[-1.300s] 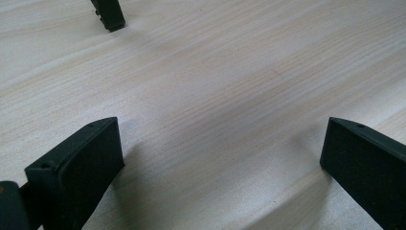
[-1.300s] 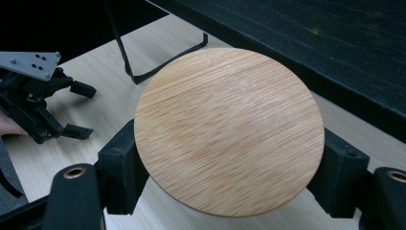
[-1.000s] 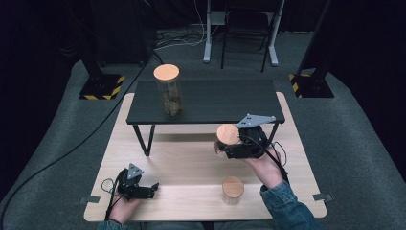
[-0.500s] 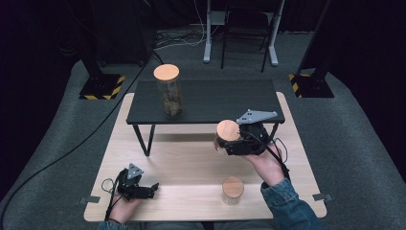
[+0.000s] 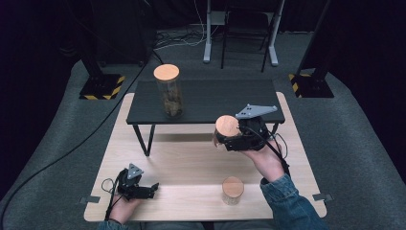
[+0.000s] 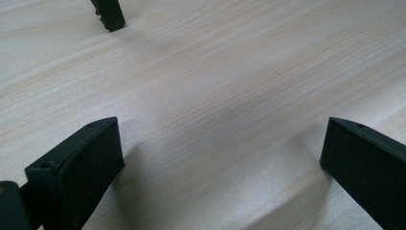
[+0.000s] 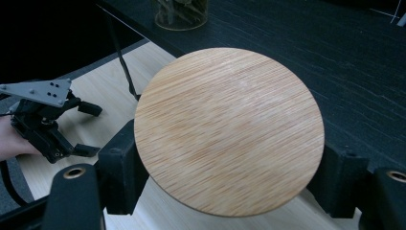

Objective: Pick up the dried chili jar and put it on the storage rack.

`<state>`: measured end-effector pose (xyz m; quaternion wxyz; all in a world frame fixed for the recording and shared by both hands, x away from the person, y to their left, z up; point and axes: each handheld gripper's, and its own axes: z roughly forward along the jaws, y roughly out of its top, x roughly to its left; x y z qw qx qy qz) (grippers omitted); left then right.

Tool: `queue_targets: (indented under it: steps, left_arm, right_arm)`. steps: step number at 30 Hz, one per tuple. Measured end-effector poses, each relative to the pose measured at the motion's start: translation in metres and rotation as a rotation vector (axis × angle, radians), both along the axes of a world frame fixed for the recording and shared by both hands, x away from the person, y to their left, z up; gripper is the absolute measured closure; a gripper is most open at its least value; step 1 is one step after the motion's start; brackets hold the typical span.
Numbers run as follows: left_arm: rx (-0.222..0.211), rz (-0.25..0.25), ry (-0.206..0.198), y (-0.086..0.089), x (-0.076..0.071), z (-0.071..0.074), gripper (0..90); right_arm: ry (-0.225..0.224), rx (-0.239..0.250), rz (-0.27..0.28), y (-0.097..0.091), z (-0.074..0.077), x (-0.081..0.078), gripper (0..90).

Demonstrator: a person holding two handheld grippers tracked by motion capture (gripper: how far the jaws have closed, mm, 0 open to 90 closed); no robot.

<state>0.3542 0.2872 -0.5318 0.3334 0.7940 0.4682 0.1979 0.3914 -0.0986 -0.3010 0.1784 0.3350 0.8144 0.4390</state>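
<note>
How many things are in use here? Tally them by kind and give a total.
Jars with wooden lids: 3 (tall jar on the black table, held jar in the right gripper, short jar on the light table)
Grippers: 2
Tables: 2
Total: 7

A jar with a round wooden lid (image 5: 227,126) is held off the light wooden table (image 5: 191,163) by the right gripper (image 5: 230,141), just in front of the near right edge of the raised black table (image 5: 215,98). The left gripper (image 5: 152,188) is rested on the light table near its near left corner, its jaws pointed right. A tall lidded jar (image 5: 168,91) is seen on the black table at far left, and a short lidded jar (image 5: 232,190) near the near edge.
</note>
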Motion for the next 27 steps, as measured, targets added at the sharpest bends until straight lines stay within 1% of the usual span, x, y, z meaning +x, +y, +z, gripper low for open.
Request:
queue_targets:
  steps: [19,24,27]
  left_arm:
    - [0.000,0.000,0.000,0.000,0.000,0.000,0.5]
    - [0.000,-0.001,0.001,0.000,0.000,0.000,0.5]
    - [-0.001,-0.003,0.001,0.000,0.000,0.000,0.5]
  right_arm:
    - [-0.025,0.004,-0.007,0.006,0.022,0.009,25.0]
    - [-0.026,0.018,-0.013,0.007,0.027,0.017,24.9]
    - [-0.025,0.018,-0.020,0.008,0.029,0.022,25.0]
